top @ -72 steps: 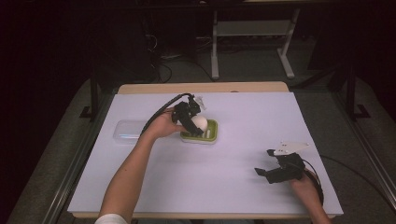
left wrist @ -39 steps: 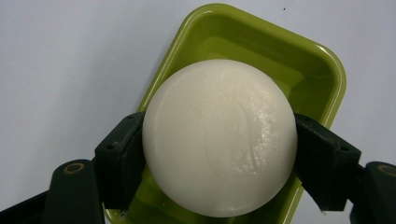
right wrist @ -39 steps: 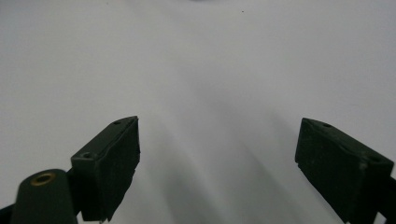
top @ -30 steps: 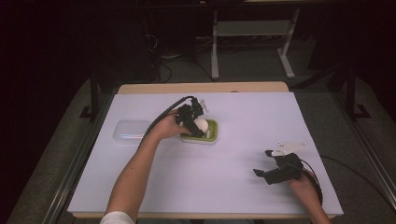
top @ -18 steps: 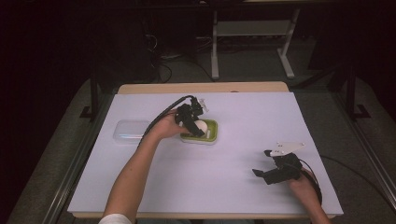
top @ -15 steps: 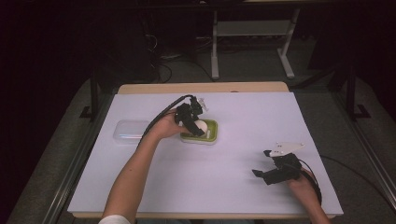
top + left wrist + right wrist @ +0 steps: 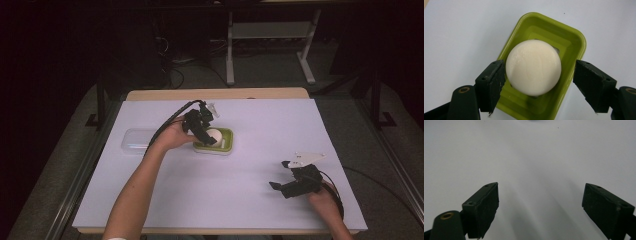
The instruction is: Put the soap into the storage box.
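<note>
A white sheet covers the desk (image 7: pixel 250 200). Near its middle, slightly left, sits a green tray (image 7: pixel 225 145), and in the tray lies a round white soap (image 7: pixel 215 135).

The left hand-held gripper (image 7: pixel 202 131) is poised over the tray, with the person's left hand (image 7: pixel 175 136) behind it and its black cable looping back over the wrist. In the left gripper view the soap (image 7: pixel 533 67) rests in the tray's (image 7: pixel 571 45) recessed middle, between the two black jaws. The jaws are spread: the left one sits just beside the soap's edge, perhaps touching it, while the right one stands clear of it with a gap. The left hand-held gripper (image 7: pixel 537 82) is thus parted around the soap, not clamped on it.

Left of the tray, on the sheet, lies a clear lid (image 7: pixel 136 141), partly behind the left forearm.

The right hand-held gripper (image 7: pixel 282 184) is at the desk's near right, well apart from the tray, held in the right hand (image 7: pixel 325 195) with its grey plate on top. In the right gripper view its jaws stand wide apart over bare white sheet (image 7: pixel 536 157), holding nothing.
</note>
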Available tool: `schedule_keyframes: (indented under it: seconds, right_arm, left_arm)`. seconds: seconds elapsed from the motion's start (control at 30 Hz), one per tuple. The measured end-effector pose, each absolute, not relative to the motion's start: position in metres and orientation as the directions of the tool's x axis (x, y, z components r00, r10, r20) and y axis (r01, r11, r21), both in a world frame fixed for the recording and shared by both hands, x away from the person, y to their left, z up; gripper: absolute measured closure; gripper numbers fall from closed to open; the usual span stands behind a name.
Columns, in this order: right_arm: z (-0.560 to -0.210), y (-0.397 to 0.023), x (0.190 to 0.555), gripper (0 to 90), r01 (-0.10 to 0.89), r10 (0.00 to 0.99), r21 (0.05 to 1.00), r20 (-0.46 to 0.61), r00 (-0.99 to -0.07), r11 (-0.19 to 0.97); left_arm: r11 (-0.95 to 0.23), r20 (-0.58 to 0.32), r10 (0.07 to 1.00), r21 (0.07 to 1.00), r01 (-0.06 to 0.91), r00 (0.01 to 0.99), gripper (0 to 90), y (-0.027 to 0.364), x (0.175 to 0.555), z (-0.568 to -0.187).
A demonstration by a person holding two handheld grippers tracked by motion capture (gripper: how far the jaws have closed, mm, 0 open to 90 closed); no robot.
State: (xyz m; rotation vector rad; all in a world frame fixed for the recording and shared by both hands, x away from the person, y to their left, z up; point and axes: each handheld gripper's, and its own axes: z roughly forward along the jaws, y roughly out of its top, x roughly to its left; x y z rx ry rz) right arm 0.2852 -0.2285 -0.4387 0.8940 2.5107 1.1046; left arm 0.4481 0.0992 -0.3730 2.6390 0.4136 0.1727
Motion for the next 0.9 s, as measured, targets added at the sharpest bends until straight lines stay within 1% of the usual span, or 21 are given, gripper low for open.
schedule_keyframes:
  seconds: [0.17,0.37,0.47,0.9]
  right_arm:
    - [-0.438,-0.228,0.285,13.2,0.436,0.630,0.733,0.013,-0.776,0.522]
    - [-0.438,-0.227,0.285,13.2,0.432,0.627,0.734,0.010,-0.779,0.524]
    - [-0.438,-0.227,0.285,13.2,0.435,0.632,0.736,0.013,-0.775,0.519]
    - [-0.438,-0.228,0.286,13.2,0.439,0.639,0.739,0.014,-0.769,0.511]
  left_arm:
    - [-0.836,0.039,0.336,0.473,0.279,0.941,25.4,0.104,0.445,-0.371]
    - [-0.839,0.046,0.331,0.471,0.272,0.943,23.9,0.106,0.439,-0.369]
    - [-0.827,0.037,0.341,0.488,0.281,0.939,23.5,0.109,0.436,-0.368]
    - [-0.821,0.033,0.349,0.493,0.289,0.936,23.3,0.118,0.429,-0.365]
